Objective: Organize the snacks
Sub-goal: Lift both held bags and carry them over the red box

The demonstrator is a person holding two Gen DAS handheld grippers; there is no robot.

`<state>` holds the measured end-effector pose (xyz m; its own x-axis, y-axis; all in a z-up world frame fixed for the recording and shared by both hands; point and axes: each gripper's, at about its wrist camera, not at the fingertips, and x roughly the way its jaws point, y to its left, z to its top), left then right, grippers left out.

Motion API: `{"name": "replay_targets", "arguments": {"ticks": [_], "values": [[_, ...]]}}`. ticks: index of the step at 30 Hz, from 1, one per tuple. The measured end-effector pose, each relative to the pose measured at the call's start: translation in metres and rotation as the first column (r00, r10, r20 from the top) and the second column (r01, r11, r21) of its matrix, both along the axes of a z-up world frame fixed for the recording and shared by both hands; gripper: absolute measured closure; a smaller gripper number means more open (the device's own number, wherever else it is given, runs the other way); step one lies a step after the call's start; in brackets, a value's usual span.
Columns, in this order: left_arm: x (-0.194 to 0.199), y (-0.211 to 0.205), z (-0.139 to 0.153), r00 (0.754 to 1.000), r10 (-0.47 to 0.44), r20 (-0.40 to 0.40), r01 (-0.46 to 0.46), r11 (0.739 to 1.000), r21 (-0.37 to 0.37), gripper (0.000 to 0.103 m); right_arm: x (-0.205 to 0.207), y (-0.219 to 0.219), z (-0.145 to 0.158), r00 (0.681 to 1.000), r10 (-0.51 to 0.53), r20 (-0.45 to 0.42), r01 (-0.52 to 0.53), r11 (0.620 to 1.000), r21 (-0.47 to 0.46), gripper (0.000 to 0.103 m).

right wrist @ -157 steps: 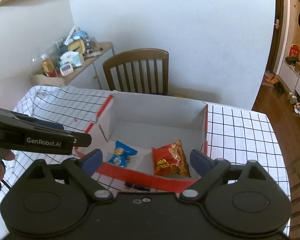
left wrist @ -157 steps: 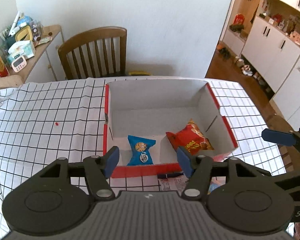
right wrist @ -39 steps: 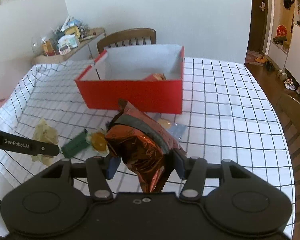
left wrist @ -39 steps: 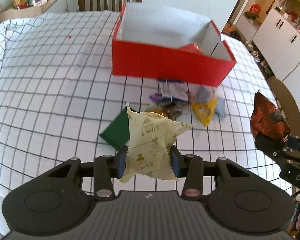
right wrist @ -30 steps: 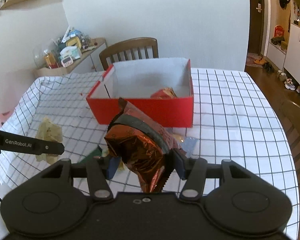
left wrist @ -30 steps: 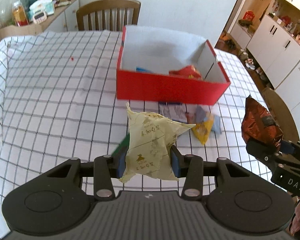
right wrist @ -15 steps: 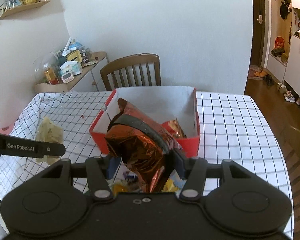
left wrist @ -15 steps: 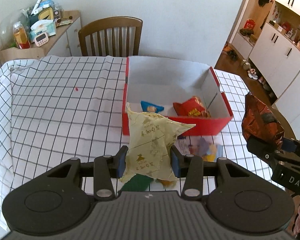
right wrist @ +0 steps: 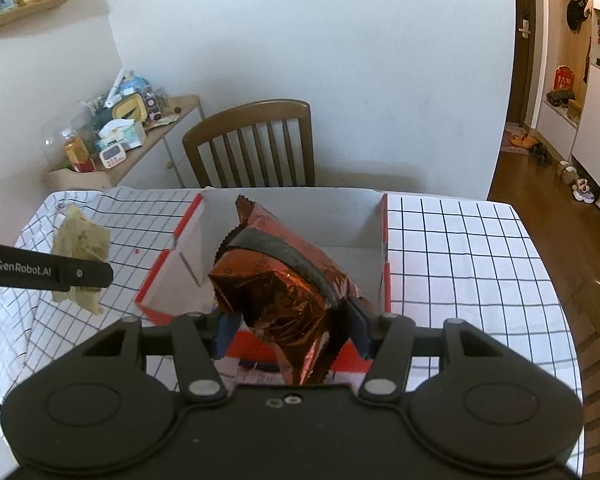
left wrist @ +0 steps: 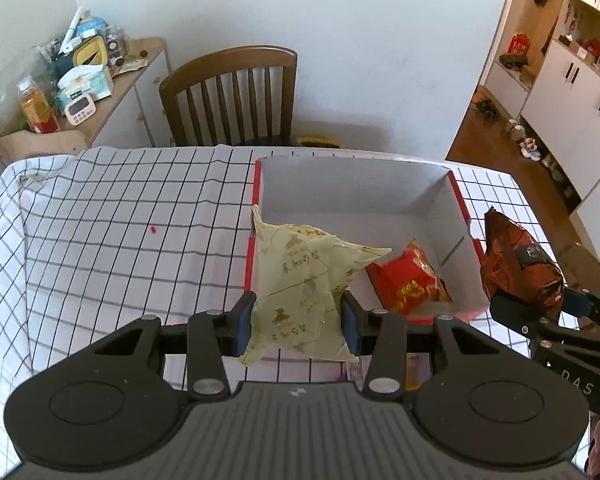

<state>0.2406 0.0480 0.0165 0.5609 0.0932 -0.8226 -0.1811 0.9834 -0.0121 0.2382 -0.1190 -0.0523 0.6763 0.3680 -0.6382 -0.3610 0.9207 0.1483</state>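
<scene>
The task looks partly done, with 2 more snacks in the air on their way to the box.

Counted left to right in the left wrist view:

- 1 pale yellow packet (left wrist: 300, 288), pinched at its lower half by the left gripper (left wrist: 296, 322), both pads pressing its sides. It hangs over the near left corner of the red box (left wrist: 462, 216).
- 1 red snack bag (left wrist: 408, 280) lying on the box floor toward its near right corner. Anything else in the box's near left part is hidden behind the yellow packet.
- 1 copper foil bag (right wrist: 284, 292), clamped between the pads of the right gripper (right wrist: 290, 330). In the left wrist view it hangs just outside the box's right wall; in the right wrist view it sits in front of the box's near wall.
- A few loose wrappers (left wrist: 410, 368) lie on the checked tablecloth (left wrist: 112, 220) just before the box's near wall, mostly hidden by the grippers, so I cannot count them.

So at least 1 snack is boxed, 2 are held and not yet let go, and an uncertain few are left on the cloth. My guess is that both held packets get dropped inside next, then the leftovers near the front wall are gathered.

There is 1 box and 1 wooden chair (left wrist: 232, 96) at the far edge of the table.
</scene>
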Motion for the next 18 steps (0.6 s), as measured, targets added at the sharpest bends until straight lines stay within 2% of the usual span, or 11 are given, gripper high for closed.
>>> {"name": "replay_targets", "arguments": {"ticks": [10,18], "values": [[0.061,-0.001,-0.026,0.998,0.005,-0.067,-0.003,0.999,0.033,0.059,0.058,0.006,-0.014,0.999,-0.009,-0.039,0.007,0.999,-0.049,0.047],[0.099,0.002,-0.059,0.991,0.015,-0.132,-0.009,0.999,0.041,0.059,0.099,0.026,-0.039,0.996,0.019,-0.083,-0.028,0.994,-0.106,0.046]]}}
